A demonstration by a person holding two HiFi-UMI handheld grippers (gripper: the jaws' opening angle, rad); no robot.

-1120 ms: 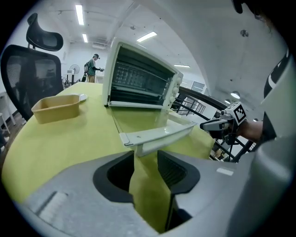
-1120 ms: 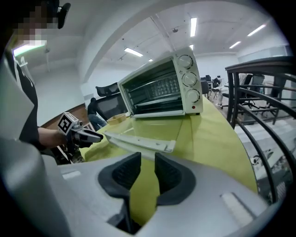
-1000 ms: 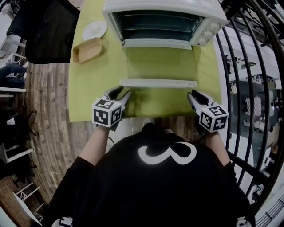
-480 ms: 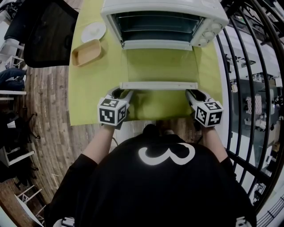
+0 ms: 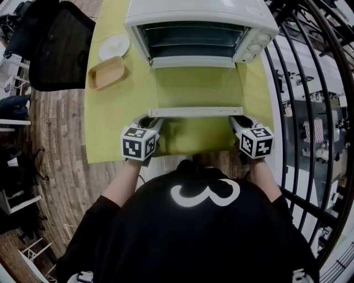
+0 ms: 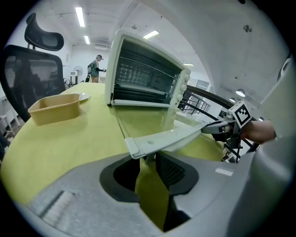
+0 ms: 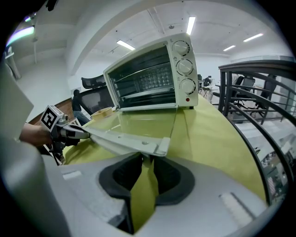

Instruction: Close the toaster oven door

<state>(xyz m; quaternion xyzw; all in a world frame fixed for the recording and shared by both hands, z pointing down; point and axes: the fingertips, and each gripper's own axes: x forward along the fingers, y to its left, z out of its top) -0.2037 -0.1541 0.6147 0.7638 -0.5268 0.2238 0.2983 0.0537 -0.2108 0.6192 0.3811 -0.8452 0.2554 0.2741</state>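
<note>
A white toaster oven (image 5: pixel 193 11) stands at the back of the yellow-green table with its glass door (image 5: pixel 196 88) folded down flat toward me. The door's white handle bar (image 5: pixel 195 111) runs across its front edge. My left gripper (image 5: pixel 150 119) sits at the bar's left end and my right gripper (image 5: pixel 238 119) at its right end. In the left gripper view the bar's end (image 6: pixel 138 147) lies just over the tips of the left gripper (image 6: pixel 149 159). The right gripper view shows the same at the right gripper (image 7: pixel 144 159). Both pairs of jaws are closing, with only a narrow gap and cloth showing between them.
A tan tray (image 5: pixel 108 72) and a white plate (image 5: pixel 114 47) lie left of the oven. A black office chair (image 5: pixel 58 47) stands beyond the table's left edge. A black metal railing (image 5: pixel 298 110) runs along the right side. A person (image 6: pixel 95 69) stands far off.
Both grippers have moved forward from near the table's front edge up to the two ends of the door handle. The door still lies flat.
</note>
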